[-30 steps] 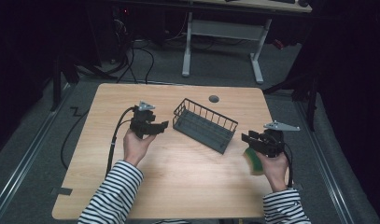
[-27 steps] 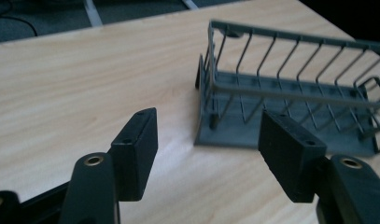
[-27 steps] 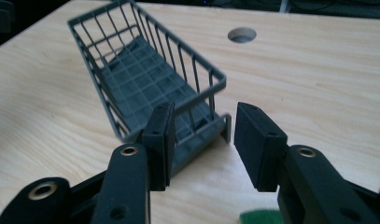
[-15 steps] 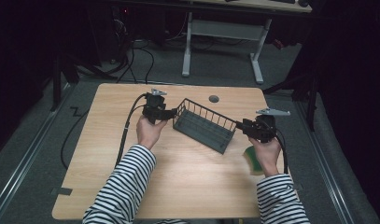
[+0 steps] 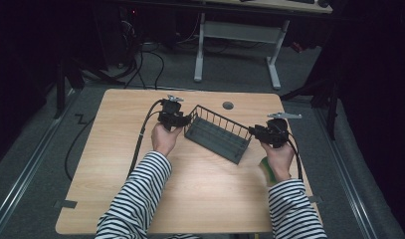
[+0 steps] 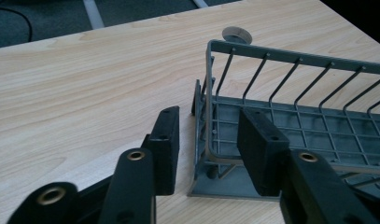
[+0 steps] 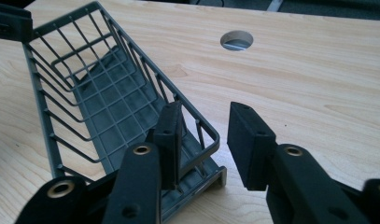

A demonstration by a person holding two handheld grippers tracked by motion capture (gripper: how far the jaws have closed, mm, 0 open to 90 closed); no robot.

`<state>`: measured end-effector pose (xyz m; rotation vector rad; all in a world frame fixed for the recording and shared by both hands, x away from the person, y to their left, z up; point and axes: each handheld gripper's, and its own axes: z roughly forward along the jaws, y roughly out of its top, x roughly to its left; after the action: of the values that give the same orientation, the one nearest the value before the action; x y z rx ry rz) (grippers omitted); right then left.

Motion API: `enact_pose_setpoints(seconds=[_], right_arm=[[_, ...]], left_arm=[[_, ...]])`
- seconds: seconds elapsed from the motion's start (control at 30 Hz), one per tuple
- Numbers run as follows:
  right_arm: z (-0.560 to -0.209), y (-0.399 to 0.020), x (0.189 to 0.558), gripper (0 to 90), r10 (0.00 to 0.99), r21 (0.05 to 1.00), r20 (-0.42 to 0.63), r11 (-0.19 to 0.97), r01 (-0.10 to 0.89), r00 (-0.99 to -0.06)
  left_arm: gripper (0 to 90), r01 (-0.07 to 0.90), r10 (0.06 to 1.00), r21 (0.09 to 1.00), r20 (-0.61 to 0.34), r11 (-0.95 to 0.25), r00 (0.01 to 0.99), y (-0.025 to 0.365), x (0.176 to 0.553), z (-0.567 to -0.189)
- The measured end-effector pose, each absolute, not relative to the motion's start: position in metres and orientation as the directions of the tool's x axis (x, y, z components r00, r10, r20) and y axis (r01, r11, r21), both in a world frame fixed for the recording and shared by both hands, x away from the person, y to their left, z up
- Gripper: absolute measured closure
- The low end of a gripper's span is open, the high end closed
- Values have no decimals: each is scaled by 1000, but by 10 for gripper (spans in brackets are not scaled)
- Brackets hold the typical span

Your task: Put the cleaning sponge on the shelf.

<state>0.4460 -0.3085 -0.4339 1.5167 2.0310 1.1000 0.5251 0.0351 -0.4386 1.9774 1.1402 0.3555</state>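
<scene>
High view: dark grey wire basket [image 5: 217, 133] sits diagonally mid-table on the light wooden table [image 5: 105, 164], left gripper [image 5: 182, 121] at its left end, right gripper [image 5: 254, 132] at its right end. Left gripper view: jaws wide open, straddling the basket's end wall, one pad inside, one outside, not closed on it. Right gripper view: same, jaws wide open around the opposite end rim, no grip; round cable hole [image 7: 237, 40] beyond.

Black left gripper [image 5: 184, 121] and right gripper [image 5: 253, 131], brass-ringed screw holes on black jaws, trailing black cables; black-and-white striped sleeves [image 5: 140, 191] nearest the table [image 5: 110, 149] edge.
</scene>
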Motion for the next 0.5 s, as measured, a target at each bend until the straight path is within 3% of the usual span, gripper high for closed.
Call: enact_pose_setpoints(seconds=[0.5], right_arm=[[-439,-308,450,715,920,737,152,138,662,-362]], left_arm=[[736,583,809,752,-116,-308,576,31,526,-438]])
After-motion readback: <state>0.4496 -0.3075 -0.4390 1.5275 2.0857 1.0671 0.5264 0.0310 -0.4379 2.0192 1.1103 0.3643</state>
